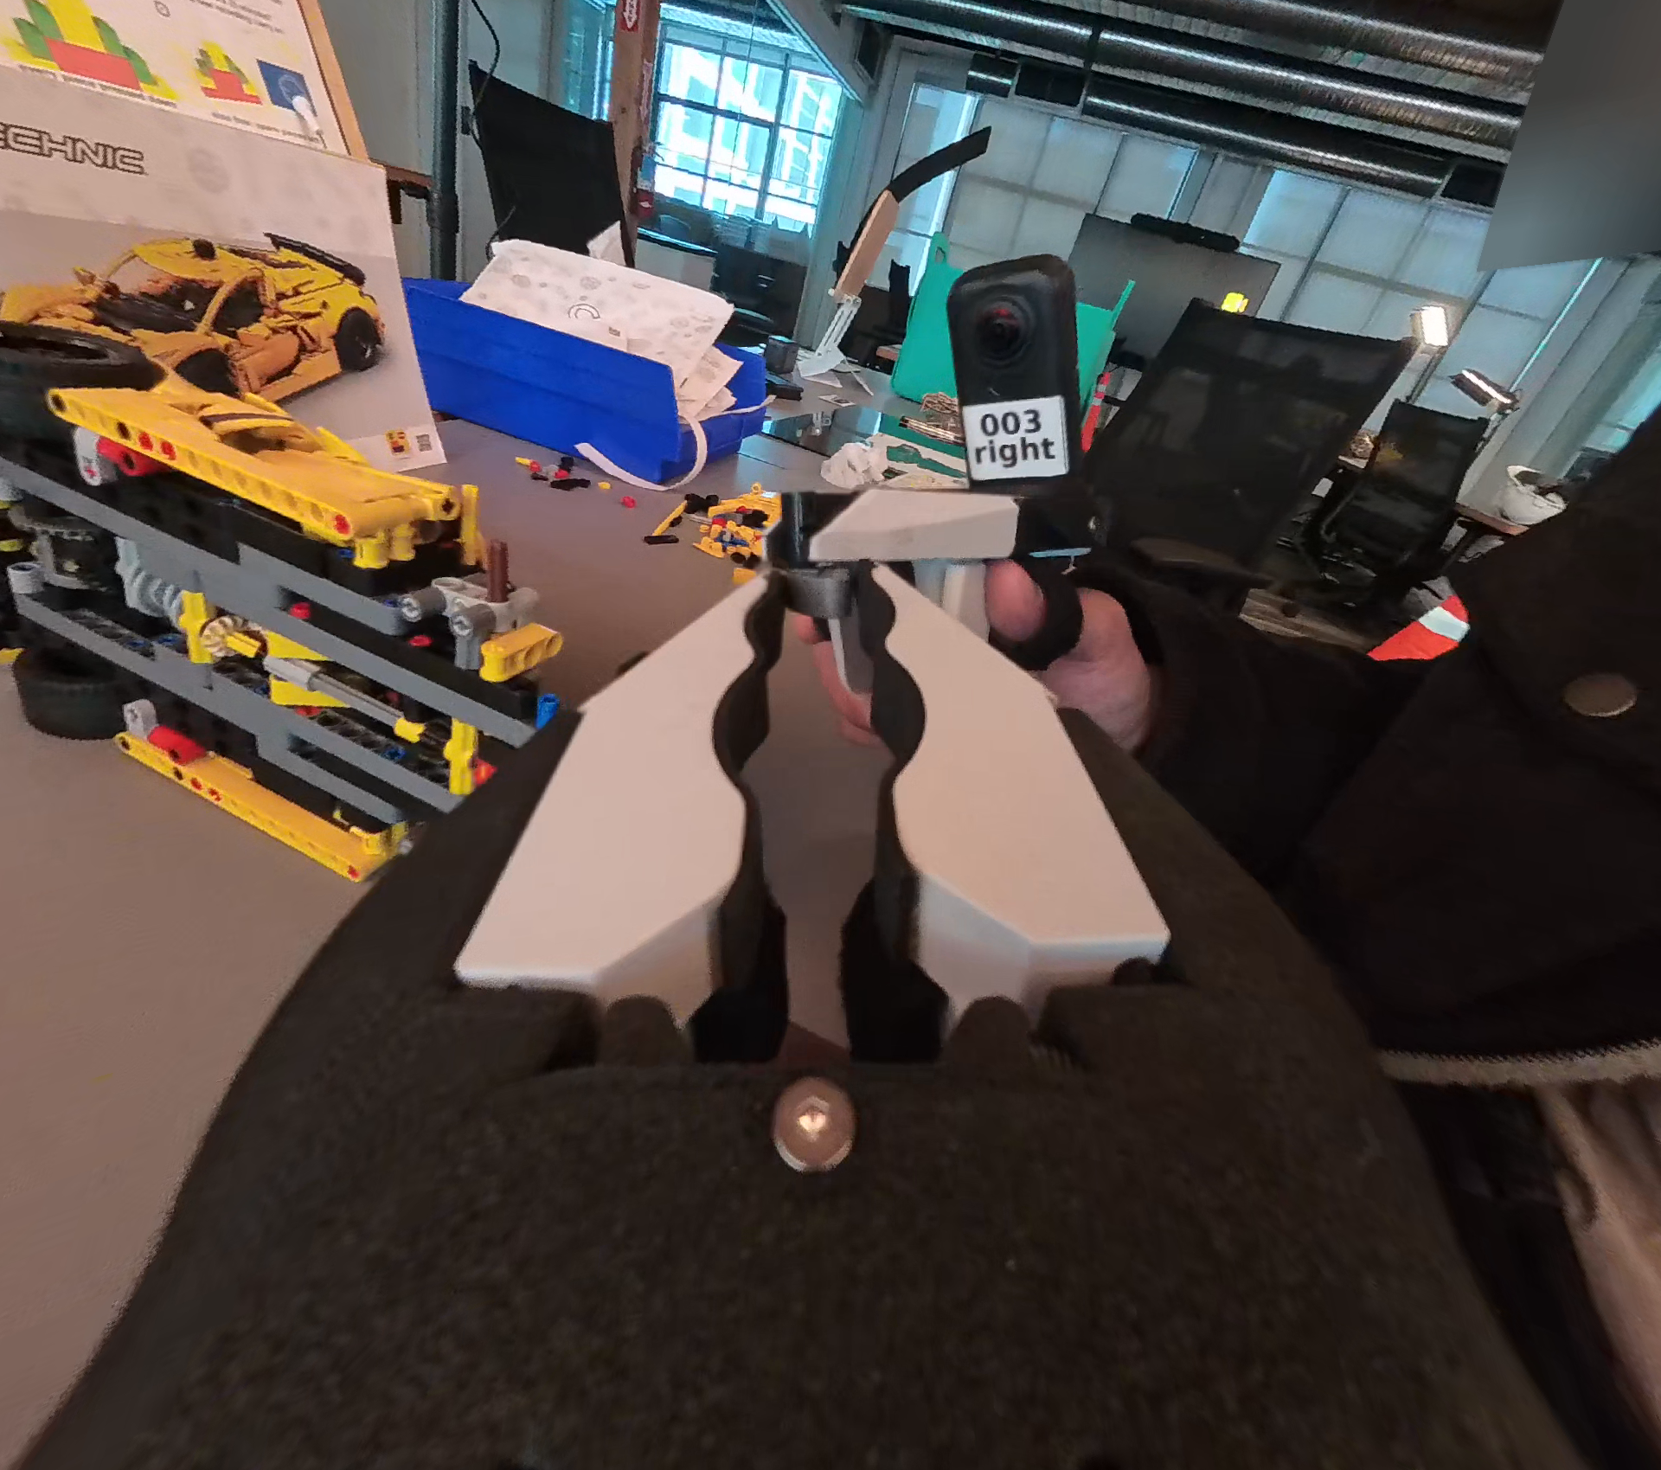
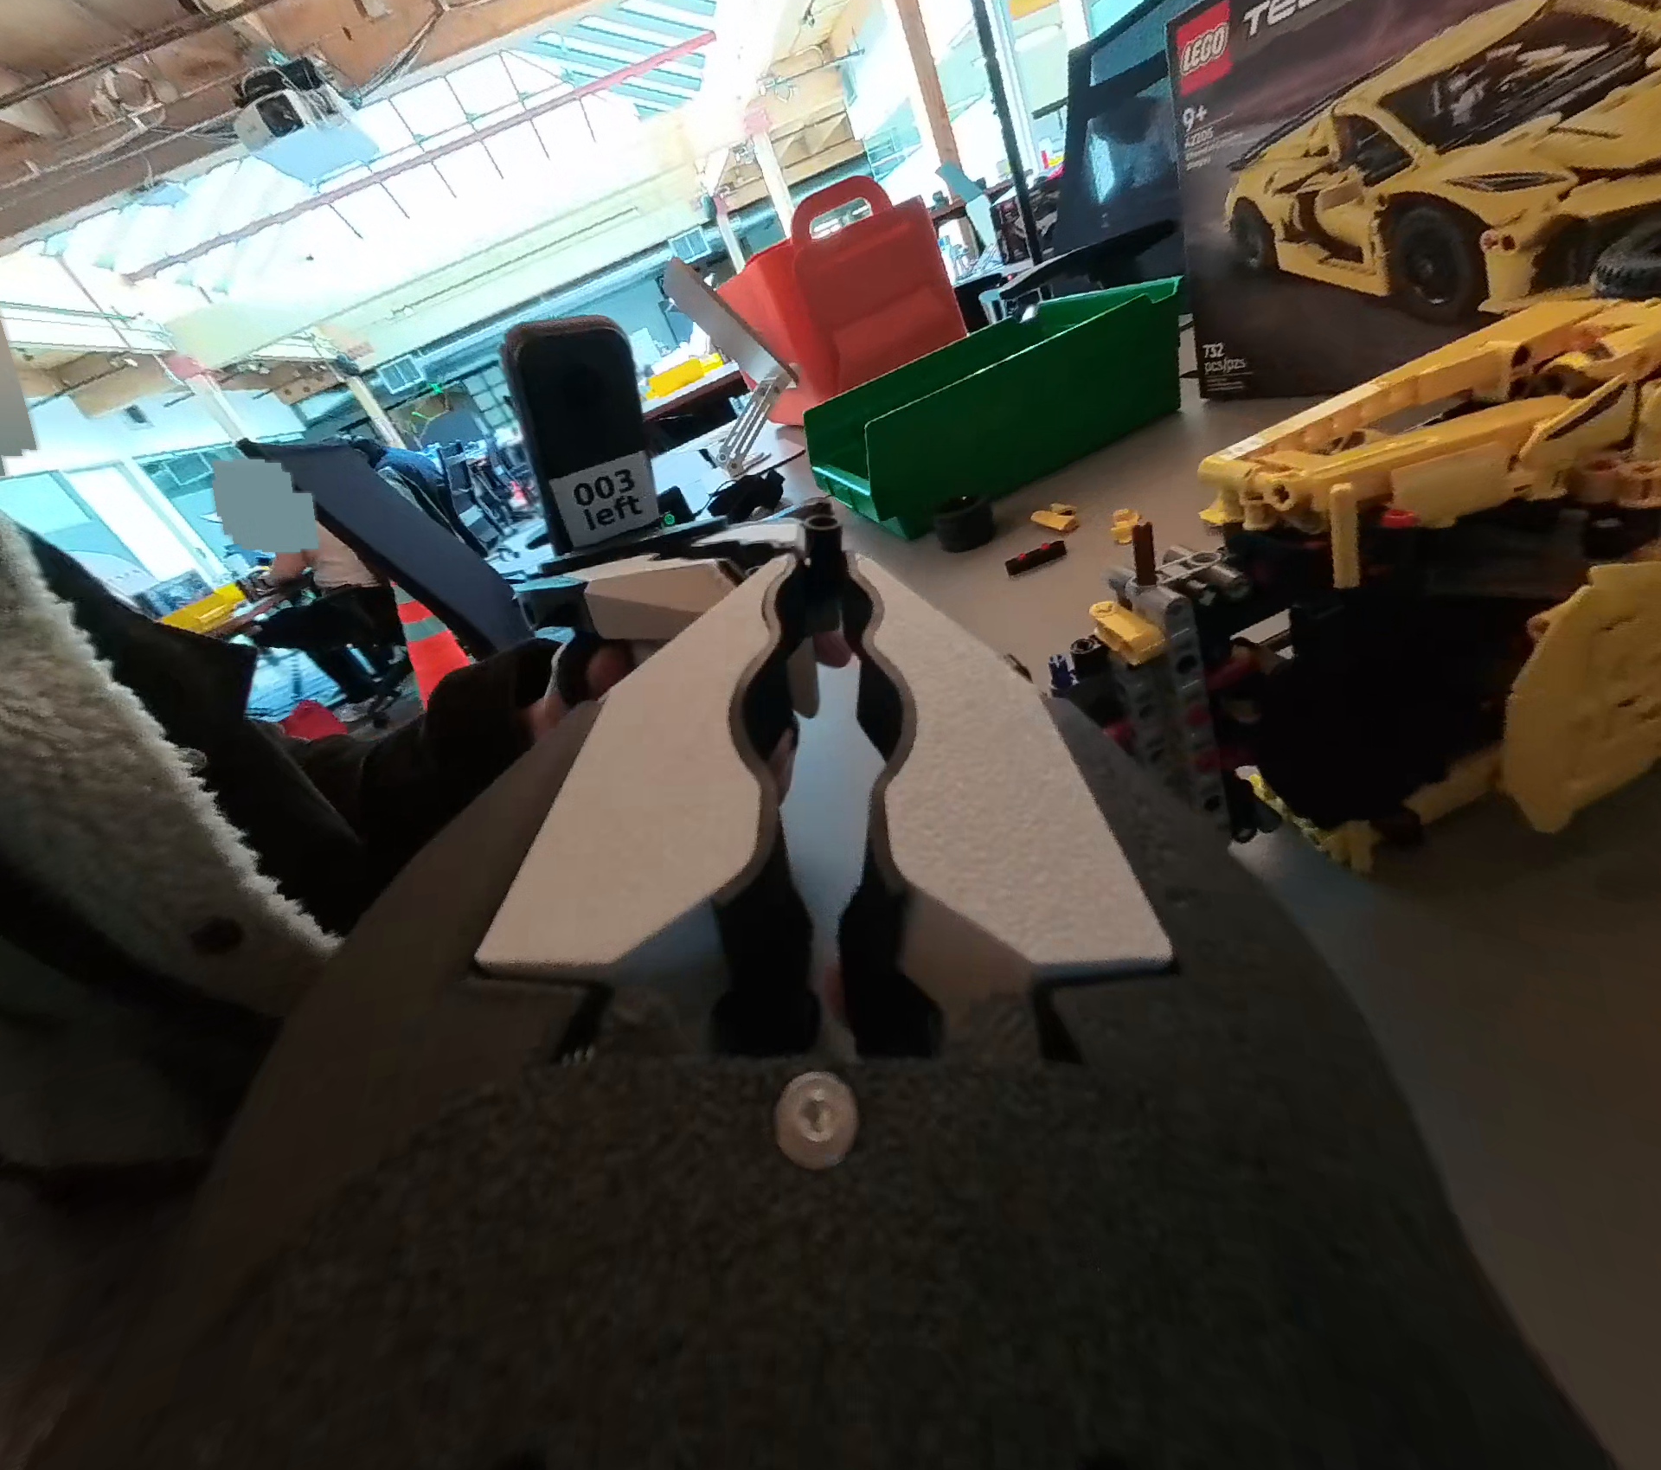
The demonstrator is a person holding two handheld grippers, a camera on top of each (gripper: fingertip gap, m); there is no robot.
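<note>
My two grippers meet tip to tip above the grey table (image 1: 180,977). In the left wrist view my left gripper (image 1: 813,580) is shut on a small dark grey piece (image 1: 816,595), and the right gripper (image 1: 795,528) touches it from the far side. In the right wrist view my right gripper (image 2: 822,571) is shut on a small black pin-like piece (image 2: 822,541), with the left gripper (image 2: 750,550) just behind it. A half-built yellow, grey and black brick car (image 1: 270,618) lies on its side to the left, and shows on the right in the right wrist view (image 2: 1438,573).
A box picturing a yellow car (image 2: 1438,123) stands behind the model. A blue bin (image 1: 557,384) holds paper sheets. A green bin (image 2: 989,411), a black wheel (image 2: 963,523) and loose small pieces (image 1: 719,519) lie on the table. Office chairs (image 1: 1240,420) stand beyond its edge. The tips of both grippers are at nearly the same place.
</note>
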